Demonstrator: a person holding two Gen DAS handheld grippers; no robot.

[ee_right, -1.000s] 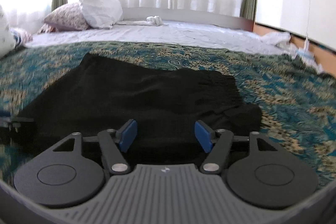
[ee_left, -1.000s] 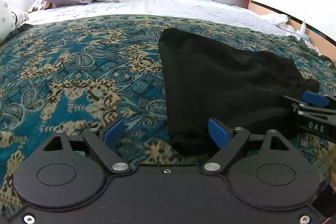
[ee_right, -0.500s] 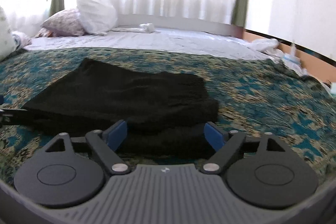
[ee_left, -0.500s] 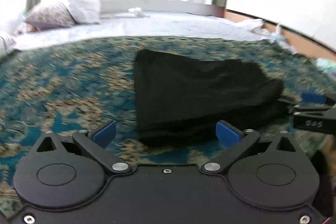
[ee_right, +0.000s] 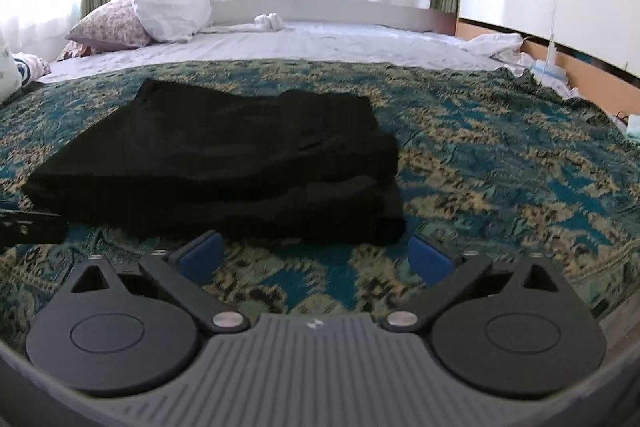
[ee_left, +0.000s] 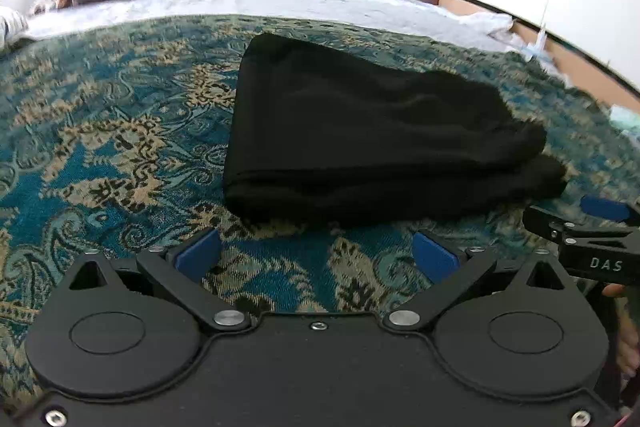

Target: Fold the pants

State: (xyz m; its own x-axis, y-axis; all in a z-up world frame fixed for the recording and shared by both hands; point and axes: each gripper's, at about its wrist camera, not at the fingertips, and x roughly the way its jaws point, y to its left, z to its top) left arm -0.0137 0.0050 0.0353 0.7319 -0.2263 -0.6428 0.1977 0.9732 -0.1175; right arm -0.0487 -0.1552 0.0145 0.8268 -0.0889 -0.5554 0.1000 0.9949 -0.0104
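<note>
The black pants [ee_left: 360, 135] lie folded in a thick stack on the patterned teal bedspread [ee_left: 104, 131]. In the right wrist view the pants [ee_right: 224, 163] sit just beyond the fingers. My left gripper [ee_left: 316, 257] is open and empty, a short way in front of the stack's near edge. My right gripper [ee_right: 314, 253] is open and empty, near the stack's front right corner. The right gripper's fingers [ee_left: 592, 227] show at the right edge of the left wrist view, and the left gripper's finger [ee_right: 24, 223] at the left edge of the right wrist view.
White and floral pillows [ee_right: 160, 11] lie at the far left of the bed. A white sheet [ee_right: 320, 43] covers the far half, with a small white bundle [ee_right: 270, 21] near the headboard. Crumpled cloth [ee_right: 500, 47] lies at the far right by the wall.
Both grippers have opened wider and drawn back from the pants. The folded stack now lies free on the bedspread, apart from both sets of fingers.
</note>
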